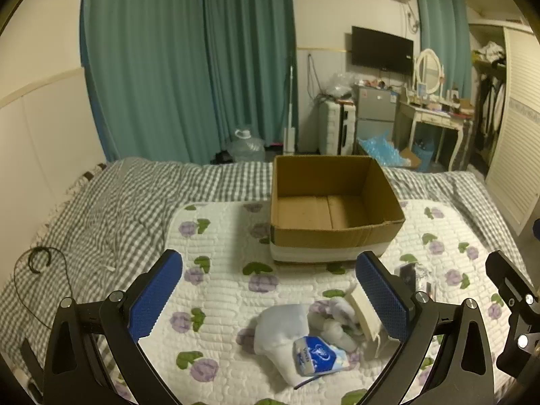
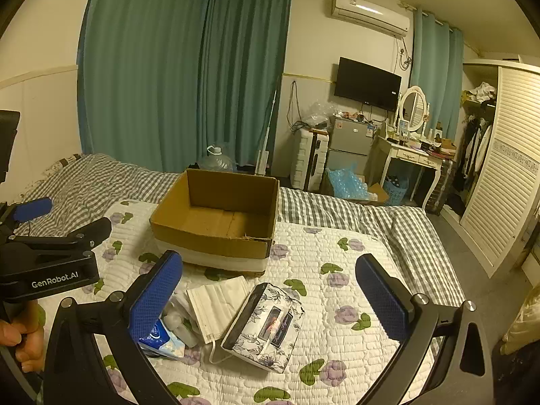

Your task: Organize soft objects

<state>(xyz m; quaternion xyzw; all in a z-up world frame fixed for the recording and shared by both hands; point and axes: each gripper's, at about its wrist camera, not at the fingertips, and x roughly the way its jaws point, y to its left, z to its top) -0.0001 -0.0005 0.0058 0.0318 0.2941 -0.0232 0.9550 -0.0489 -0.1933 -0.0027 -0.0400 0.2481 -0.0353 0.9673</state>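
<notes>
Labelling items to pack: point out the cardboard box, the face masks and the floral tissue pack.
cardboard box (image 2: 216, 248), right wrist view, near wall.
face masks (image 2: 216, 303), right wrist view, top mask.
floral tissue pack (image 2: 266, 327), right wrist view, top face.

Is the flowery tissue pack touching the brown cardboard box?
Apart. The right wrist view shows quilt between the flowery tissue pack and the brown cardboard box.

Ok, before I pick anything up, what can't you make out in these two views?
- Blue tissue pack: right wrist view, partly behind the right gripper finger.
- Floral tissue pack: left wrist view, mostly behind the left gripper finger.
- White soft pieces under the masks: too blurred to identify.
- Box floor near its front wall: hidden by that wall, both views.
</notes>
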